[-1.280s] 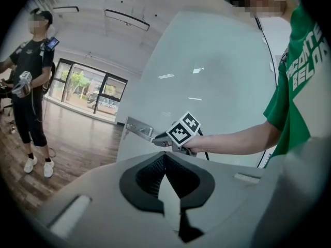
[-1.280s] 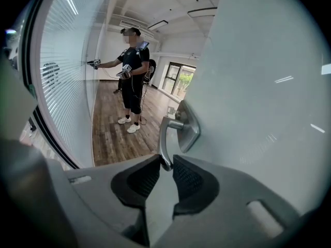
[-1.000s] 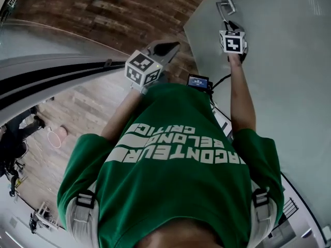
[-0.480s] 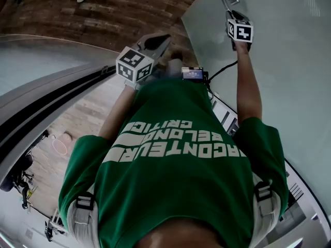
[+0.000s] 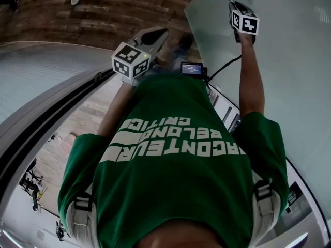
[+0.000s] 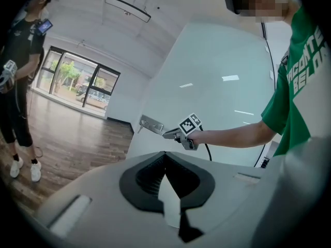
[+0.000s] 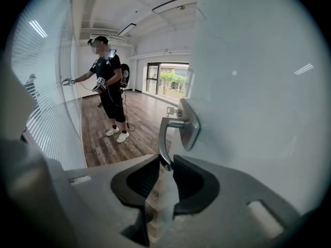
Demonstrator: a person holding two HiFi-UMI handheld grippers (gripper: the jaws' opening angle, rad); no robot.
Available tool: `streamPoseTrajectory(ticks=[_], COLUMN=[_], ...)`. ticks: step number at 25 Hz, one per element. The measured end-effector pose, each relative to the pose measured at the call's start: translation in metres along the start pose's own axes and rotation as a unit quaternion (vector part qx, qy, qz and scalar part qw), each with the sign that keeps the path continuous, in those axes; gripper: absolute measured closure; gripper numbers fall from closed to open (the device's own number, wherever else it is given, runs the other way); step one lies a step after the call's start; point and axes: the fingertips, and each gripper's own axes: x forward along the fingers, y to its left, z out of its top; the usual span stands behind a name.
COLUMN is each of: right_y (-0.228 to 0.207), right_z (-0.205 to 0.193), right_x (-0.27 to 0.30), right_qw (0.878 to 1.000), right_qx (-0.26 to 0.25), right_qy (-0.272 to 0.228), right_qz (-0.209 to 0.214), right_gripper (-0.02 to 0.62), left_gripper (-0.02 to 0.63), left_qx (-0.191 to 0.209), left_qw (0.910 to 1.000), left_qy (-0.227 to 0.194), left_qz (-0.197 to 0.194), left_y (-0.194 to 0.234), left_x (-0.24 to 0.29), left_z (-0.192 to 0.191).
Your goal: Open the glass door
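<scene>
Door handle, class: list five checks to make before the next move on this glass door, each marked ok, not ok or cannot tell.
1. Right hand-held gripper on door handle: ok, jaws closed on its tip.
2. Left hand-held gripper free: ok, shut, empty.
3. Grip depth: not ok, tip only.
4. Bystander clear of glass door: ok, stands well away.
5. Latch released: cannot tell.

**Grey, green, bit of silver**

Matte grey shells, black pads on the left gripper (image 6: 165,154) and right gripper (image 7: 165,162). Black-and-white square patterns on the marker cubes (image 5: 131,60). Brushed silver handle (image 7: 162,138) at the right tips, milky pale-green glass door (image 7: 258,87) behind it. Brown plank floor (image 7: 139,133) left of that. Green shirt (image 5: 176,180), white lettering.
</scene>
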Motion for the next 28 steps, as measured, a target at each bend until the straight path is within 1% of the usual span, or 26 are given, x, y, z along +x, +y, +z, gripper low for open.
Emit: streamPoseTrajectory(ticks=[6,12,18,23,28], right_y=[-0.029,-0.058,-0.088,-0.114,-0.148], right_z=[0.001,0.0,0.001,0.009,0.013], right_x=[0.001,-0.006,0.001,-0.014,-0.022], right_qw=[1.0,0.998,0.997,0.994,0.992], right_qx=[0.017,0.037,0.05,0.064,0.074], right_qy=[-0.006,-0.001,-0.01,-0.01,-0.011], right_qz=[-0.018,-0.048,-0.062,-0.083,-0.103], right_gripper=[0.529,0.529,0.529,0.529,0.529], left_gripper=[0.595,0.595,0.595,0.595,0.595], left_qx=[0.011,0.015,0.02,0.021,0.025], left_qw=[0.9996,0.9988,0.998,0.9968,0.9946], left_qy=[0.011,0.019,0.025,0.036,0.052], left_qz=[-0.023,-0.042,-0.054,-0.068,-0.086], left_y=[-0.008,-0.013,-0.008,-0.013,-0.023], left_x=[0.038,0.069,0.11,0.133,0.17], left_z=[0.014,0.033,0.05,0.071,0.087])
